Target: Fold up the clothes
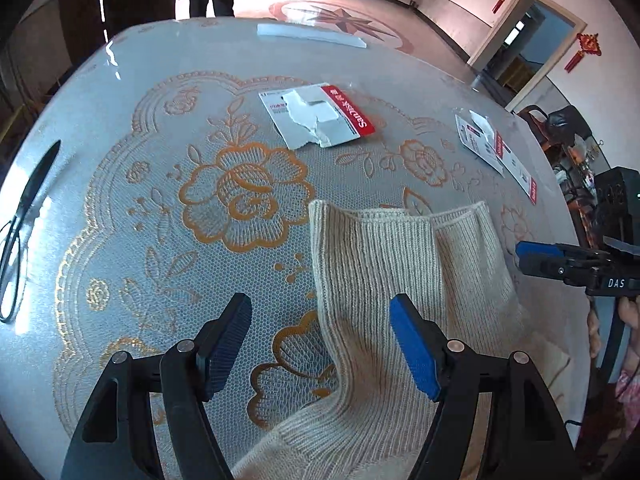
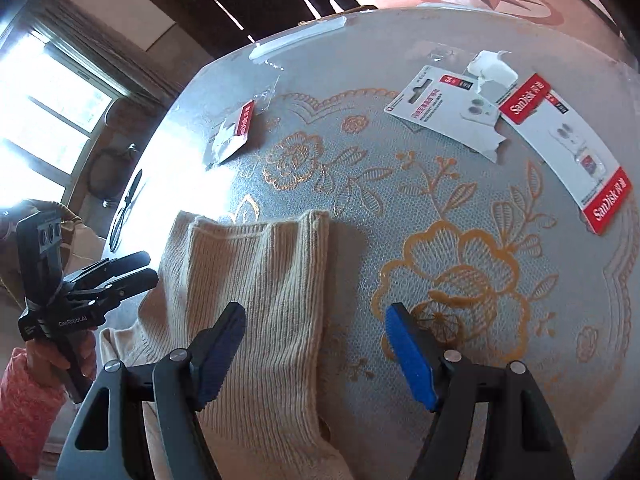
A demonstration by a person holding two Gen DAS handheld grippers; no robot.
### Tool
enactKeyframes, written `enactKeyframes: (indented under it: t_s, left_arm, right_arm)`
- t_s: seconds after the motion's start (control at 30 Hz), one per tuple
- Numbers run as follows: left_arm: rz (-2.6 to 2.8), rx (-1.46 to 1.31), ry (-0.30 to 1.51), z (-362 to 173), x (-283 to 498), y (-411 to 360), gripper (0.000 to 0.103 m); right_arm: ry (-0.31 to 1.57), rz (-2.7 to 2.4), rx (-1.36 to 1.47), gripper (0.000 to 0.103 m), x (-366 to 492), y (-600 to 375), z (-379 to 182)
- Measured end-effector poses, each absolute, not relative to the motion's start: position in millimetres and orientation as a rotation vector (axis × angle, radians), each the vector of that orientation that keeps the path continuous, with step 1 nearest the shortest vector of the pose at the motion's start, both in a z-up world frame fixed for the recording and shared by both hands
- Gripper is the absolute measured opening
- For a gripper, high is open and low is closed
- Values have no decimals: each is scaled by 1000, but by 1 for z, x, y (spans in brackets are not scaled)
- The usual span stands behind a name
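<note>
The beige ribbed knit garment is laid near the lace-covered tabletop edge. Left claw and right claw are held wide, empty.

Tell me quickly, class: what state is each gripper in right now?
Left gripper: open, holding nothing, above the beige knit garment.
Right gripper: open, holding nothing, over the garment's edge.

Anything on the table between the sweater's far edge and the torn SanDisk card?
Nothing: in the left wrist view only bare patterned tablecloth lies between the sweater and the card.
</note>
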State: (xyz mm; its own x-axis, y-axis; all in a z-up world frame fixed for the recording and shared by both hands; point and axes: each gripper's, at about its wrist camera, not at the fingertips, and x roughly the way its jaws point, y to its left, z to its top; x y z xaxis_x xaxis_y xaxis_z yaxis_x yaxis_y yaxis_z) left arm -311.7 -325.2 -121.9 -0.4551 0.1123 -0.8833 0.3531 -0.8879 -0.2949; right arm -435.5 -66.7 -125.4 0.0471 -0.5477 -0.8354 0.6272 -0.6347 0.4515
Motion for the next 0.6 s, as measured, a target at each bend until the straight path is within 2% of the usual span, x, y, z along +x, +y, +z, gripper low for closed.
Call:
enactKeyframes:
  t_s: [0.13, 0.23, 0.33, 0.37, 0.4, 0.43, 0.5, 0.53, 0.57, 0.6]
  left_arm:
    - [-2515, 1524, 755, -127, -319, -332, 77]
    - [-2535, 1512, 771, -129, -327, -337, 79]
    - [-2560, 1526, 720, -130, -335, -335, 79]
    - [-2572, 1531, 695, -130, -338, -333, 79]
    - [-2583, 1534, 667, -129, -341, -331, 79]
    - [-2594, 1535, 635, -130, -342, -329, 79]
    - [-2614, 1529, 578, -131, -343, -325, 78]
    - [-2620, 1520, 559, -131, -344, -325, 70]
    - [-2623, 1507, 557, -131, -344, -326, 57]
    - [-2630, 1499, 585, -132, -344, -329, 49]
  right_arm:
    - [35, -1667, 1429, 75, -446, -76, -129]
    - [70, -1633, 1408, 71, -449, -87, -130]
    - [126, -1609, 1386, 52, -447, -99, -131]
    - [144, -1596, 1382, 37, -446, -103, -132]
    - [163, -1570, 1392, 14, -445, -107, -136]
    - [181, -1574, 1386, 9, -443, -109, -138]
    - [151, -1576, 1387, 8, -443, -110, -139]
    - [127, -1577, 1400, 7, -445, -109, -140]
    - [96, -1580, 1419, 7, -447, -107, -141]
    - [74, -1585, 1432, 7, -448, -107, -142]
